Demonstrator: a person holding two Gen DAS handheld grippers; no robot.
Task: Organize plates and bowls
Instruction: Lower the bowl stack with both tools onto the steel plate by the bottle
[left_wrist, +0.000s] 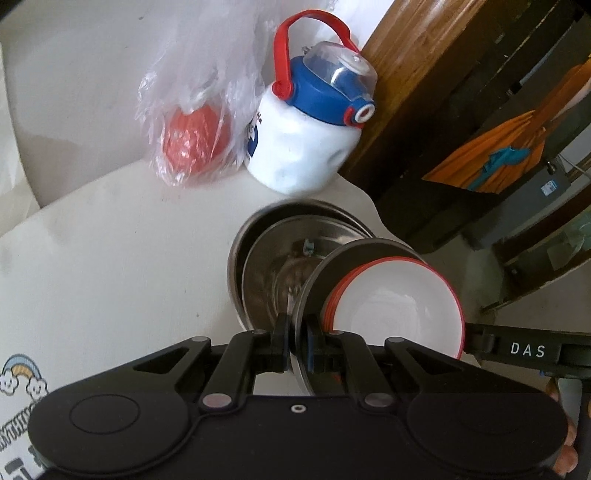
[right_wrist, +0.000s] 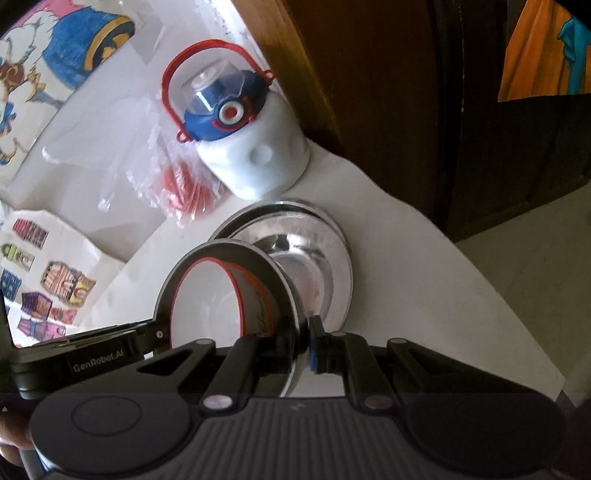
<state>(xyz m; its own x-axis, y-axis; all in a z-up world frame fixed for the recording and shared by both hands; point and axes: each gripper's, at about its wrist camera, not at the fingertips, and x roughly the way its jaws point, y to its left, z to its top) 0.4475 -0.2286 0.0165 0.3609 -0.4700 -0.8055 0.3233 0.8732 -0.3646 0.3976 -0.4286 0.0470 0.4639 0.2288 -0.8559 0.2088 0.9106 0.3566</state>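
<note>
Left gripper (left_wrist: 297, 343): your fingers are clenched on the rim of a steel plate (left_wrist: 317, 280), one finger each side of the edge, holding it tilted up off the worktop (left_wrist: 110, 258).
Right gripper (right_wrist: 308, 345): your fingers pinch the rim of that steel plate (right_wrist: 288, 291) from the opposite side; the blue pad of one finger (right_wrist: 317, 354) sits against its back face.
White bowl: the red-rimmed white bowl (left_wrist: 399, 306) rests inside the tilted plate, its mouth turned toward the right-hand camera (right_wrist: 207, 302). You cannot tell whether anything but the plate holds it there.
Steel bowls: behind the lifted plate, nested steel bowls (left_wrist: 266, 258) sit on the worktop near its curved edge; in the right wrist view the shiny inside (right_wrist: 314, 258) shows just past the plate.
Water bottle: a white bottle with a blue lid and red handle (left_wrist: 306, 140) stands beyond the bowls, close to a wooden post (left_wrist: 406, 74).
Plastic bag: a clear bag with something red inside (left_wrist: 192, 144) lies just beside the bottle, to its left.
Stickers: colourful printed pictures (right_wrist: 55, 284) cover the surface at the left of the right wrist view.
Hand: your fingertips (left_wrist: 565, 454) show at the lower right of the left wrist view.
</note>
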